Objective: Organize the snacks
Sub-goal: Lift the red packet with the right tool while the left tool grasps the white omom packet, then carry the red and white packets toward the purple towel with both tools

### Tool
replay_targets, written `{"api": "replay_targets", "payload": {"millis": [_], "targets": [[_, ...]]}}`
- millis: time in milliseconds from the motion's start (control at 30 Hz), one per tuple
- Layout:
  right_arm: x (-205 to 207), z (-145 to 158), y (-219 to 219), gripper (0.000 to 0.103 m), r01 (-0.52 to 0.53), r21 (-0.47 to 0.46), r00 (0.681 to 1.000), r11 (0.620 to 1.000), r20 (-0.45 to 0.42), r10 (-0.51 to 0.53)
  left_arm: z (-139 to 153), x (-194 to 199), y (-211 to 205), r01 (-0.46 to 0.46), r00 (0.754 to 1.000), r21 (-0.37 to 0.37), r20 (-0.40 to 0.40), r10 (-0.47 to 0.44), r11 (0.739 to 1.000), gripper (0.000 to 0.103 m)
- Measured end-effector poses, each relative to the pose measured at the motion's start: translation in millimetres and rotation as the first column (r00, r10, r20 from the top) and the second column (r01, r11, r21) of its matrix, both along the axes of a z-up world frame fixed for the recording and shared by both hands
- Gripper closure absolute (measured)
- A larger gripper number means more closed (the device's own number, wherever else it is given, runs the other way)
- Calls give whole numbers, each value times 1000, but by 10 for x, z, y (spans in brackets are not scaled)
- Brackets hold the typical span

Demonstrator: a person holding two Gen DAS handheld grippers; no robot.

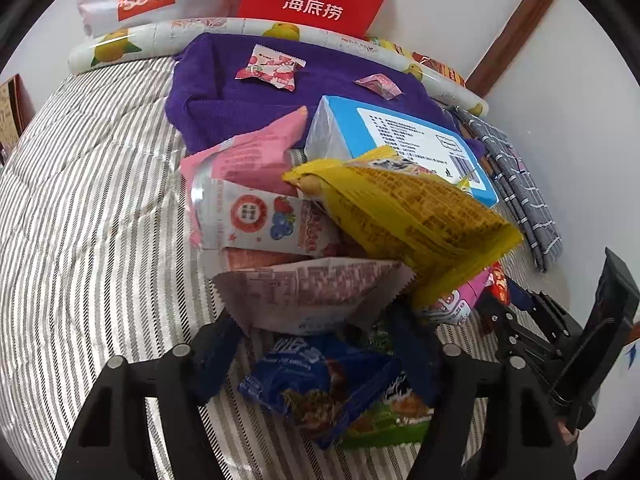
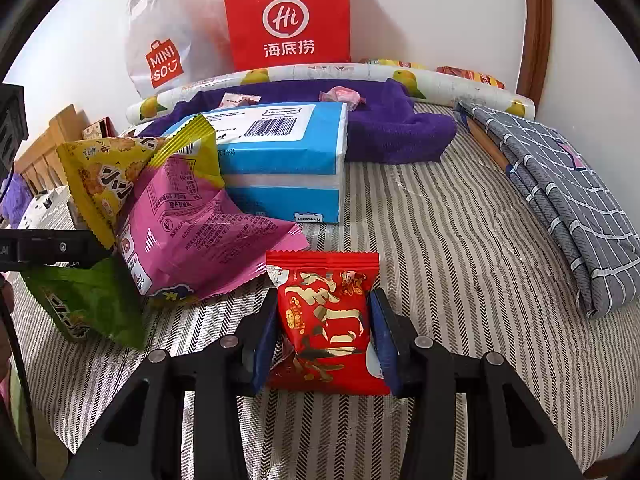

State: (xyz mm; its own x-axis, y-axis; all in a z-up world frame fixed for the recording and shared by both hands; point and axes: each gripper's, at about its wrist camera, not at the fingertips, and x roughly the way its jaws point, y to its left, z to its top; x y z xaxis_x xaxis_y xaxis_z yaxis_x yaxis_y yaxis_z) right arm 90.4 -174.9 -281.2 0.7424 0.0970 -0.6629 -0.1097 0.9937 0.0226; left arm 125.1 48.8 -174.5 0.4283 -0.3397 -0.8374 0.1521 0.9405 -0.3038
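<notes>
Much of the snack pile [image 1: 304,240] is hidden under a yellow packet [image 1: 408,216], so the lower wrappers are hard to read. The left gripper [image 1: 316,344] stands partly open around a blue packet [image 1: 316,384]; whether its pads press on it cannot be told. Behind, a blue tissue pack [image 2: 288,160] lies on the striped bedcover [image 2: 440,260]. The right gripper [image 2: 324,332] clamps a red snack packet [image 2: 326,320]. A red paper bag [image 2: 288,20] stands at the wall, contents unseen.

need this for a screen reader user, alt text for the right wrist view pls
The right tool grips a red snack packet between its blue pads over a striped bedcover. To its left lies a pile of pink, yellow and green snack bags, with a blue tissue pack and red paper bag behind.
</notes>
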Motion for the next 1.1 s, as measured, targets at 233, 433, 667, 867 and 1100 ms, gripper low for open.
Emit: {"api": "replay_targets", "payload": {"millis": [233,433,667,867,1100], "targets": [[3,6,-9,58,2,5,1000,1000,-5,-2,103,-105,111,-12,999,9,38,11,1000,47],[3,32,-37,60,10,32,999,999,-35,-9,197,-215,192,-25,998,-3,59,25,1000,48],[-104,121,-101,61,25,63,999,998,-28,-23,310,-320,245,-35,996,3,87,35,999,48],[-180,219,-73,63,13,50,1000,999,-8,-13,389,-379,336,-67,993,6,96,66,998,48],[-226,290,-38,63,-5,53,1000,999,5,5,494,-440,430,-88,990,-16,109,89,996,48]]}}
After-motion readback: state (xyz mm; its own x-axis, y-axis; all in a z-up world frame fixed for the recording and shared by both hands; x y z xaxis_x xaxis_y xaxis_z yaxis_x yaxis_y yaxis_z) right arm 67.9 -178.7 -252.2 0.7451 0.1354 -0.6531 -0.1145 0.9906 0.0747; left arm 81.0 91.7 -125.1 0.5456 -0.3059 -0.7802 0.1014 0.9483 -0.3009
